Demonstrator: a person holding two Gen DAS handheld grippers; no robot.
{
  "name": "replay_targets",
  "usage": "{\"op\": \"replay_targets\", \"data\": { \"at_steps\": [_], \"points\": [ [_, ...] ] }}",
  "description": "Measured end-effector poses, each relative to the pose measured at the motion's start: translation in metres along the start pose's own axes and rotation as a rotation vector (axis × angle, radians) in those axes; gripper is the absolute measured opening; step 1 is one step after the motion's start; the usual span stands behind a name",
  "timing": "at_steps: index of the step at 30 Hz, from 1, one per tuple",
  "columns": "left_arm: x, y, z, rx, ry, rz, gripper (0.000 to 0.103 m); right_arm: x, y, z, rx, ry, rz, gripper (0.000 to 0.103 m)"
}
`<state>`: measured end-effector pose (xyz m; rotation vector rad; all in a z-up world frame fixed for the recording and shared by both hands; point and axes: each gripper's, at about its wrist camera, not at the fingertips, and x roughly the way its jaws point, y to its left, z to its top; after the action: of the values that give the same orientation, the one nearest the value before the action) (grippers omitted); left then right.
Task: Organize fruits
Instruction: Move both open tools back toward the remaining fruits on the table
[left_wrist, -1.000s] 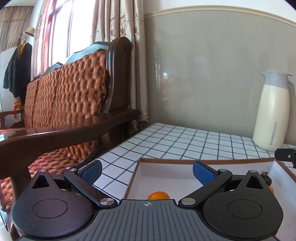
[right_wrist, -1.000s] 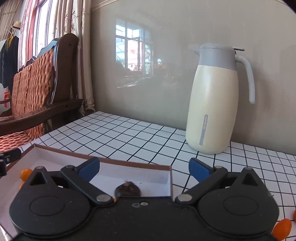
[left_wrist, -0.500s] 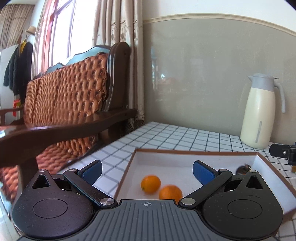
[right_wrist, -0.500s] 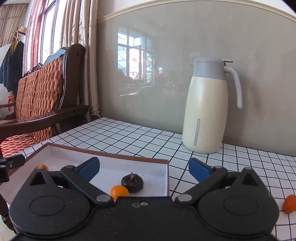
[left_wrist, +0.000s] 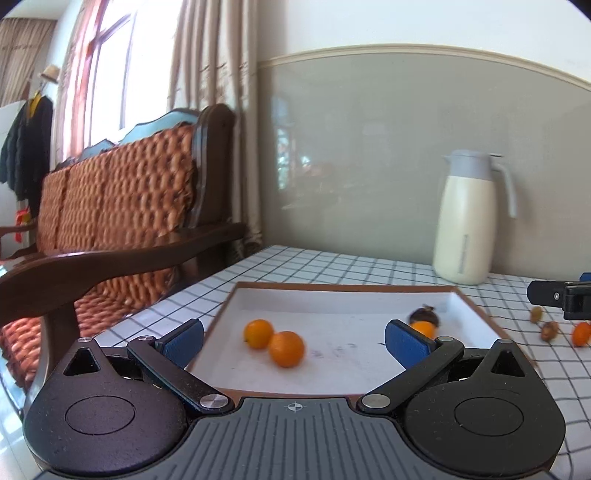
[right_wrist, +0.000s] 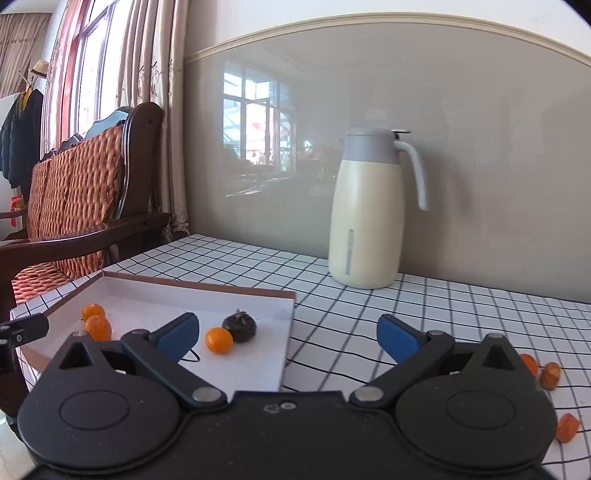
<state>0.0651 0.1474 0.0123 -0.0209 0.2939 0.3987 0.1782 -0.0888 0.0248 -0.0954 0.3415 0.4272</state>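
On the worktop (right_wrist: 369, 321), to the right of the tray (right_wrist: 284, 354), we see loose orange fruits (right_wrist: 550, 374) lying near the right tongs (right_wrist: 288, 332) and well apart from the left tongs (left_wrist: 293, 338). We judge the right tongs the nearer tool: the fruits sit low and to their right, just outside the right finger (right_wrist: 397, 338). Both sets of tongs stand wide open and hold nothing. Inside the tray we count three orange fruits (right_wrist: 219, 340) and one dark fruit (right_wrist: 239, 325), the dark one touching an orange. The loose pieces look small and roundish, with no clear long axis. We expect a rightward swing of the right tongs next.
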Motion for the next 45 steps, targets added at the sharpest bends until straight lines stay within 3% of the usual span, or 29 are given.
{"op": "replay_targets", "data": {
  "at_steps": [4, 14, 24, 39, 45],
  "points": [
    [-0.007, -0.019, -0.001, 0.06, -0.011, -0.023, 0.103, -0.015, -0.012, -0.005, -0.011, -0.004, -0.029, 0.097],
    [-0.016, -0.061, 0.001, 0.1, -0.036, -0.075, 0.103, -0.043, -0.038, -0.015, -0.054, -0.011, -0.105, 0.097],
    [-0.02, -0.095, 0.0, 0.092, -0.048, -0.172, 0.103, -0.063, -0.074, -0.026, -0.043, -0.008, -0.186, 0.097],
    [-0.028, -0.165, -0.007, 0.2, -0.043, -0.346, 0.103, -0.08, -0.122, -0.045, -0.024, 0.038, -0.3, 0.097],
    [-0.022, -0.193, -0.008, 0.227, -0.051, -0.374, 0.103, -0.078, -0.144, -0.057, -0.017, 0.072, -0.351, 0.097]
  ]
}}
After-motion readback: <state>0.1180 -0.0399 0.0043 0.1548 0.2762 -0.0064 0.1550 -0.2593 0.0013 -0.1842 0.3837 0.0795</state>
